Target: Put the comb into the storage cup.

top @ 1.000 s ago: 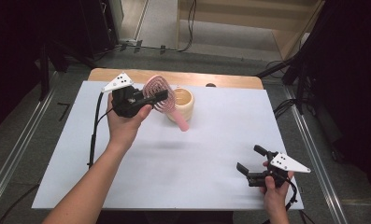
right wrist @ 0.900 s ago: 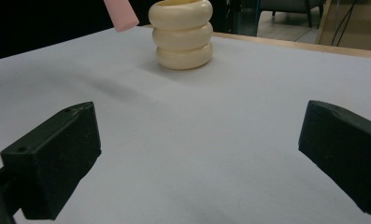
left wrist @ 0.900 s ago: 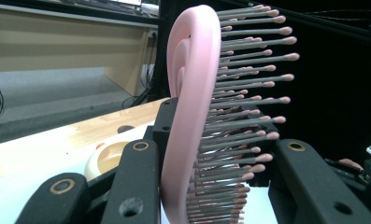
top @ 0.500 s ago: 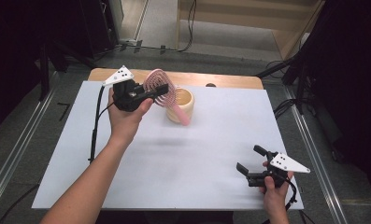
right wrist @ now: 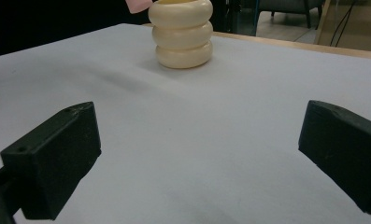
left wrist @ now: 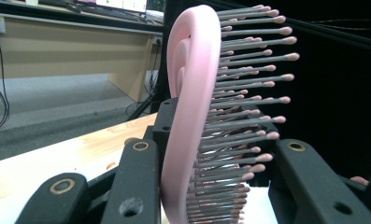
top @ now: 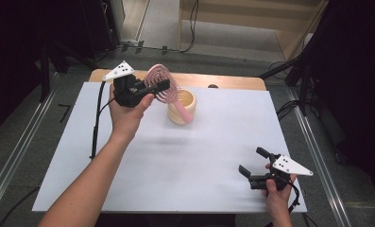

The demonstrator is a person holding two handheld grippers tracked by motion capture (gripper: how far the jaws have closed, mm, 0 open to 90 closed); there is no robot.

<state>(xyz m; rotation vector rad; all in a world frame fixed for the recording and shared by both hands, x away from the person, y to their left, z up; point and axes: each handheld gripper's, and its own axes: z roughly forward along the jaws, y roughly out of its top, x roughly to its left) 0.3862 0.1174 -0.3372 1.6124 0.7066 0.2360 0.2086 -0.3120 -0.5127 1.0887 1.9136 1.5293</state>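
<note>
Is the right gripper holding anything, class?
No. The right gripper stands open over bare table, well short of the cup.

On the table (top: 185, 161): 1 pink hairbrush (top: 162, 85), 1 cream ribbed cup (top: 182, 107), 1 of each and no more. There are 2 grippers, left gripper (top: 162, 85) and right gripper (top: 252, 161), and 2 hands.

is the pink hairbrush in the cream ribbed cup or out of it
Partly in. The pink hairbrush has its handle down inside the cream ribbed cup, while the left gripper clamps its bristled head above the rim.
</note>
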